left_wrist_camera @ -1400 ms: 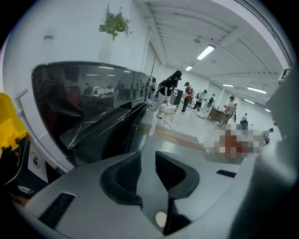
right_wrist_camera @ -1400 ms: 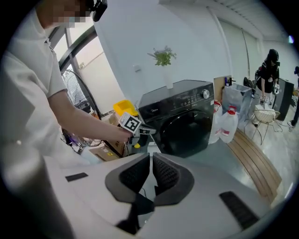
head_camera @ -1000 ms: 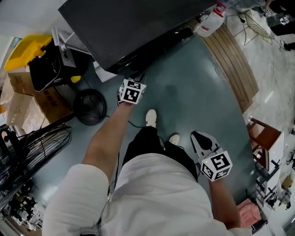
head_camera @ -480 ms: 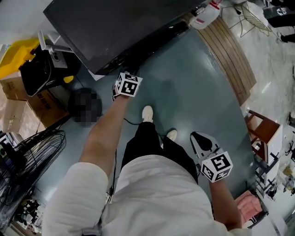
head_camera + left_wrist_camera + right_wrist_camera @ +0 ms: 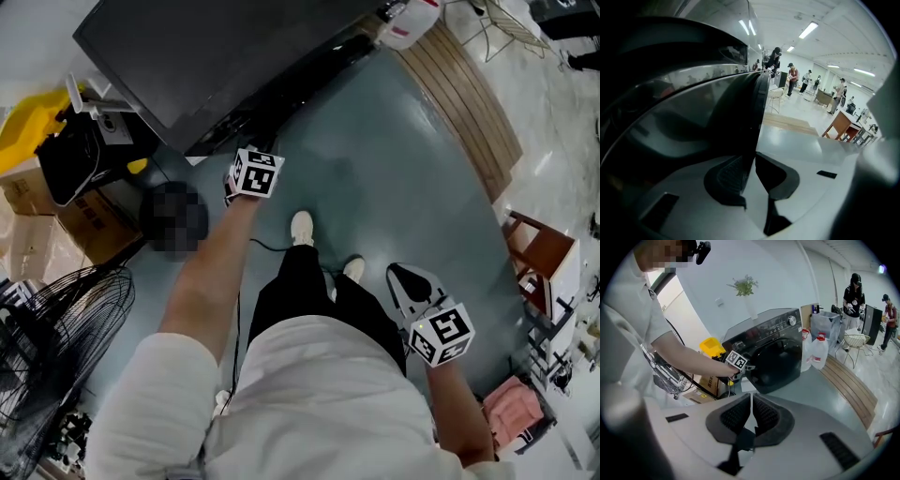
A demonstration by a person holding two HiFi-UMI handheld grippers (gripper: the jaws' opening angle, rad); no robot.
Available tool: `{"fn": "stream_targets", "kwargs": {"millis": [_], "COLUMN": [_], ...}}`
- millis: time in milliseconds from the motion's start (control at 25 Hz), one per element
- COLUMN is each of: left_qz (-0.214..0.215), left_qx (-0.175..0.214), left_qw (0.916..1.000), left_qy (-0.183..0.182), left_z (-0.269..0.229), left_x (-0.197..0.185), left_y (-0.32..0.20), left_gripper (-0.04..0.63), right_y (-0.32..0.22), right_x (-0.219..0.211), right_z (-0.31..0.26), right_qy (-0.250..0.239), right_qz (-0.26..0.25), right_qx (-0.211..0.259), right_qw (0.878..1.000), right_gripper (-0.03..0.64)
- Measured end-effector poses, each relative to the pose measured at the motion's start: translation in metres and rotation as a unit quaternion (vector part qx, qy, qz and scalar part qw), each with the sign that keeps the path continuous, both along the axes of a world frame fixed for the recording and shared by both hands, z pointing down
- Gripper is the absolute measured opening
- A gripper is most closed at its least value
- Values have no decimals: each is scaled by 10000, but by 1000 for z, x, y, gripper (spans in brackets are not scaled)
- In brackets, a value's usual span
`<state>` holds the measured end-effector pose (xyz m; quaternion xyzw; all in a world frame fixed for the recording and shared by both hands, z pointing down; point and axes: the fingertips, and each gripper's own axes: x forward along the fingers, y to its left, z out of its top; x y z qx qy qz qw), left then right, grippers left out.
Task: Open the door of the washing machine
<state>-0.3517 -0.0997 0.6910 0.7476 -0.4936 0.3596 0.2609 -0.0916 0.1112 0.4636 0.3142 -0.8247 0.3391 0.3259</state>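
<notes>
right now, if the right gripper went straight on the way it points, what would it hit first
Most likely the washing machine door, just right of where the left gripper holds its edge. Only bare floor lies between, though depth is hard to judge.

door (image 5: 780, 363): we find it on the washing machine (image 5: 771, 341) front.
left gripper (image 5: 750, 164): at the machine's door edge, the edge between its jaws.
right gripper (image 5: 752, 404): well before the machine.
jugs (image 5: 816, 352): just beside the machine.
</notes>
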Motion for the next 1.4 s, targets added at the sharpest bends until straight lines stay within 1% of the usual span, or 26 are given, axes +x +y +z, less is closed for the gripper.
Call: {"fn": "stream_targets", "kwargs": {"millis": [160,320,400,560,640,720,840,920,1120,1280,1400], "left_qz": [6,-27,-35,108,-25,-99,-20,-63,-429,-619,-771], "left_qx": [-60,55,50,-46,7,-39,-156,-150,-293,-344,-480], "left_qw": [10000,10000,10000,9999,9999,9999,9997,9997,9981,9967,9950], "left_qy": [-24,-29,-9,57,113,131,173,203,320,386,410], "left_z": [0,-2,-2,0,0,0,1,1,2,4,5], "left_x": [1,1,2,15,20,26,45,59,95,127,145], "left_y": [2,-2,-1,10,13,17,28,33,51,58,67], "left_gripper": [80,78,78,75,77,77,74,74,74,74,74], "right_y": [2,3,4,7,6,4,2,-1,-7,-10,-9], "right_x": [-5,-9,-11,-12,-9,-4,3,5,18,38,54], "right_z": [1,4,4,5,5,6,12,14,13,11,12], "right_qy": [-39,-81,-108,-126,-133,-152,-210,-282,-427,-492,-498], "right_qz": [21,53,46,-26,-70,-109,-164,-278,-628,-838,-964], "right_qx": [6,28,22,-10,16,67,89,129,218,228,205], "right_qw": [10000,9999,9999,9999,9999,9998,9996,9991,9969,9950,9939], "right_gripper": [23,22,21,21,21,20,18,17,17,14,12]}}
